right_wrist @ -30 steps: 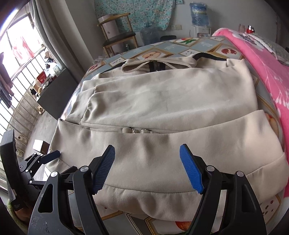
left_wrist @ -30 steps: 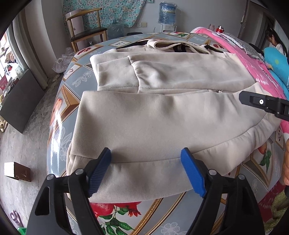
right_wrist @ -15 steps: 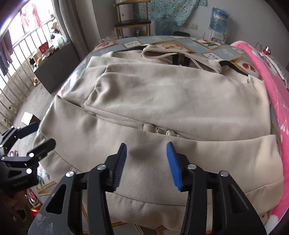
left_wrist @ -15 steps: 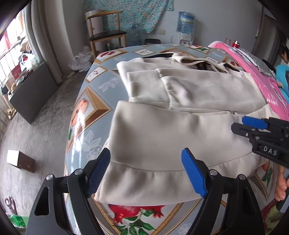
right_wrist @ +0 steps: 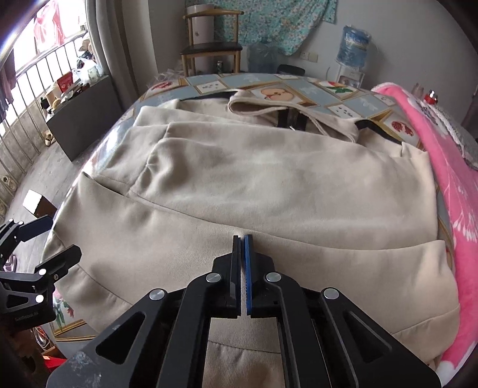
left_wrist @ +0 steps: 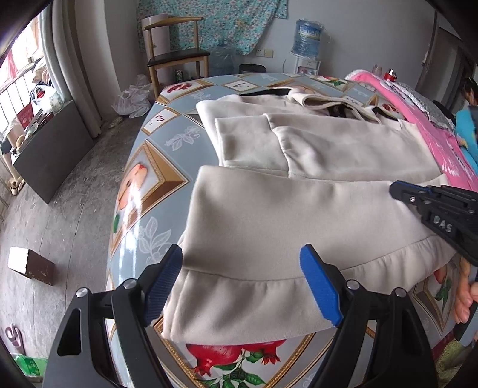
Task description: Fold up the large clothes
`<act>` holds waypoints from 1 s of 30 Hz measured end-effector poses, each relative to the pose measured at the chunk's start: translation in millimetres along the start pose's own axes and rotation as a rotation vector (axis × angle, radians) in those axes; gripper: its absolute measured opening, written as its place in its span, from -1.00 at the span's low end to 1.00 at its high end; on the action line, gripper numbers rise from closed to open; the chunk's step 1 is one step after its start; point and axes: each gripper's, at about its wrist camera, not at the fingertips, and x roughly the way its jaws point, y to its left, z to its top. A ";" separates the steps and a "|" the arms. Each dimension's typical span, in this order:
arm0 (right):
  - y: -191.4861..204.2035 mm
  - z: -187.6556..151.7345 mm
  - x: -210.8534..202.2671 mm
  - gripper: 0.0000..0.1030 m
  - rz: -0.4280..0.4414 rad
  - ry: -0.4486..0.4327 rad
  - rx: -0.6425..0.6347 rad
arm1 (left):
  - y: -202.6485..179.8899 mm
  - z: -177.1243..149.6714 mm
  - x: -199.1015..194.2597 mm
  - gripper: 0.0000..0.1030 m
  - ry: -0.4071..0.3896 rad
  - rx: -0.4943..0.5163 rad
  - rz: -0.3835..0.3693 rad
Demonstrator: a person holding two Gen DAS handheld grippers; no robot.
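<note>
Two ribbed blue-padded grippers over soft beige fleece jacket (left_wrist: 283,215).

- Home, lived-in room w/ bare concrete floor (left_wrist: 59,191)
- Wooden chair (left_wrist: 176,56), water dispenser (left_wrist: 307,44), floral cloth on wall (left_wrist: 209,24)
- Pink blanket (right_wrist: 448,143); laundry at barred window (right_wrist: 30,68)
- Patterned oilcloth on bench (left_wrist: 143,185)

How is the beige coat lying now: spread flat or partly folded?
Partly folded: the beige coat has its sleeves laid across its body, its hem unfolded.
</note>
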 end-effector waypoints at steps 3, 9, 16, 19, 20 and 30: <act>2.9 -6.1 11.0 -0.95 -0.011 0.003 -0.003 | -9.2 0.6 10.5 0.53 0.008 0.044 0.028; -10.1 -5.3 0.8 -0.55 0.045 0.004 0.079 | -12.5 -2.4 18.7 0.54 0.029 0.059 0.057; -24.9 -9.5 -35.6 -0.06 0.073 -0.042 0.124 | -13.8 -0.3 20.4 0.54 0.037 0.055 0.066; -22.9 -16.0 -43.5 0.03 0.126 -0.022 0.120 | -14.1 0.2 20.7 0.54 0.038 0.052 0.067; -20.5 -18.6 -43.5 0.03 0.139 -0.012 0.115 | -14.3 0.3 20.7 0.54 0.038 0.052 0.067; -2.6 -44.2 -19.5 0.02 0.149 0.076 0.087 | -12.8 0.8 21.1 0.54 0.041 0.044 0.065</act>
